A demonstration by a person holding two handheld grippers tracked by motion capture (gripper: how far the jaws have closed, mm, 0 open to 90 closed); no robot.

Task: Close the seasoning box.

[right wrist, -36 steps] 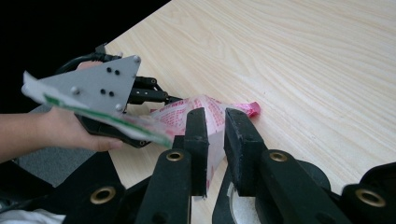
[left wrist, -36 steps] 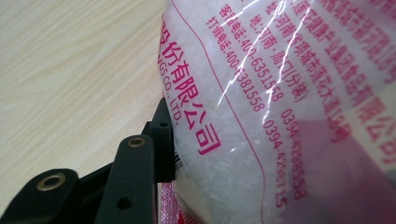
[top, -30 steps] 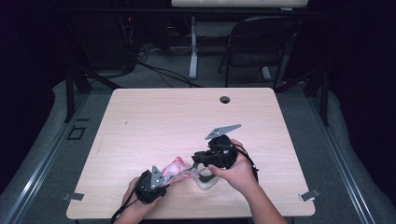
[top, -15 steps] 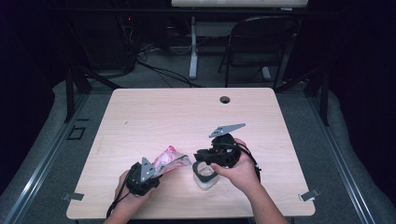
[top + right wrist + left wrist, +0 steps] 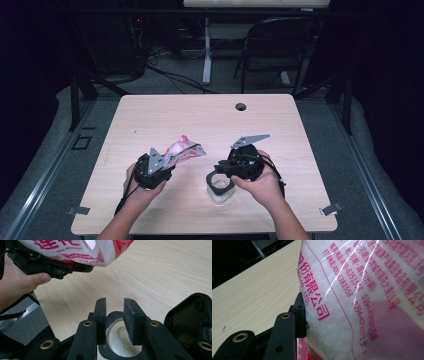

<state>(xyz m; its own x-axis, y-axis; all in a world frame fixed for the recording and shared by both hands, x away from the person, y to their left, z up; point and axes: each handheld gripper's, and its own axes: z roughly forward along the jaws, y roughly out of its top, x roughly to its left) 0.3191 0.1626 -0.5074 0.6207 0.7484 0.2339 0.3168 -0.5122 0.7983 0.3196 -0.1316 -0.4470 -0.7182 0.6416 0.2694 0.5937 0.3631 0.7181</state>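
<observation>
My left gripper (image 5: 167, 161) is shut on a pink-and-white plastic bag (image 5: 183, 149) of white crystals and holds it tilted above the table's front left. In the left gripper view the bag (image 5: 362, 302) presses against one black finger (image 5: 298, 315) and hides the other. A small clear jar (image 5: 220, 189) with a black rim holds white powder and stands on the table. My right gripper (image 5: 222, 175) hovers over it; its jaws (image 5: 115, 312) have just been opening and stand apart above the jar's mouth (image 5: 120, 340), gripping nothing.
The light wooden table (image 5: 200, 120) has a round cable hole (image 5: 241, 106) near its far edge. Metal clips (image 5: 331, 209) sit at the front corners. A folding chair (image 5: 270, 45) and cables lie on the floor beyond the table.
My left gripper has lifted the bag up and away from the jar. The right gripper's jaws have spread wider while the hand stayed over the jar.
</observation>
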